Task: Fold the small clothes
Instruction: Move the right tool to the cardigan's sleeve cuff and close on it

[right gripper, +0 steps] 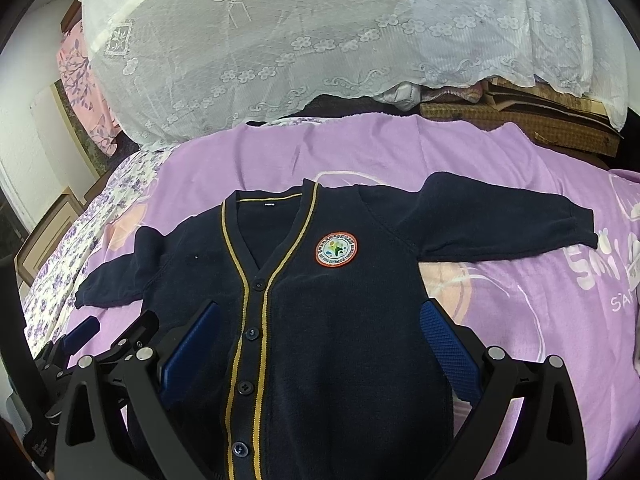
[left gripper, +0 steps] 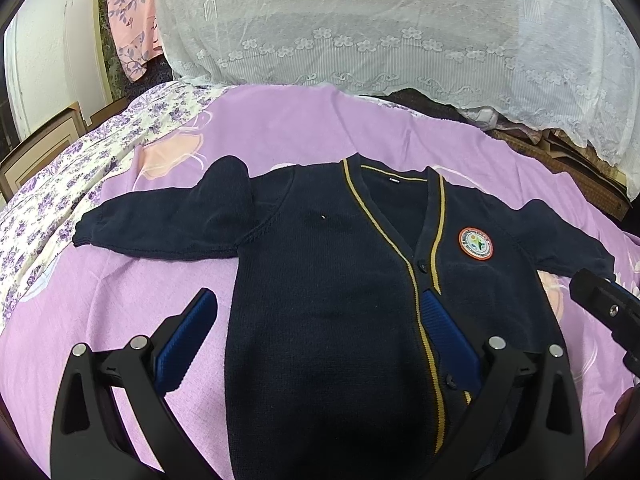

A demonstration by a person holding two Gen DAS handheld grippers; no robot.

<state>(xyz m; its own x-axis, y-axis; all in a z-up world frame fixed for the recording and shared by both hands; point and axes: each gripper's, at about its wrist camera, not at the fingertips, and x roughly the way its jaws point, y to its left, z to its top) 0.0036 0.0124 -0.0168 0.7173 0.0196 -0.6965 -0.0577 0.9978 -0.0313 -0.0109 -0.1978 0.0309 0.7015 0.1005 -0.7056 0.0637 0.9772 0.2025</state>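
A small navy cardigan (left gripper: 328, 280) with yellow trim and a round orange badge (left gripper: 476, 245) lies face up and spread flat on a purple sheet (left gripper: 304, 128). Both sleeves are stretched out sideways. My left gripper (left gripper: 320, 312) is open and empty above the cardigan's left half, its blue pads wide apart. My right gripper (right gripper: 320, 320) is open and empty above the cardigan (right gripper: 320, 320) lower body. The left gripper (right gripper: 108, 336) shows at the lower left of the right wrist view; the right gripper (left gripper: 604, 304) shows at the right edge of the left wrist view.
A white lace cover (left gripper: 400, 28) drapes over a pile at the back. A floral sheet (left gripper: 80, 168) lies at the left of the bed. Woven boxes (right gripper: 520, 116) sit at the back right. A pink curtain (left gripper: 132, 16) hangs far left.
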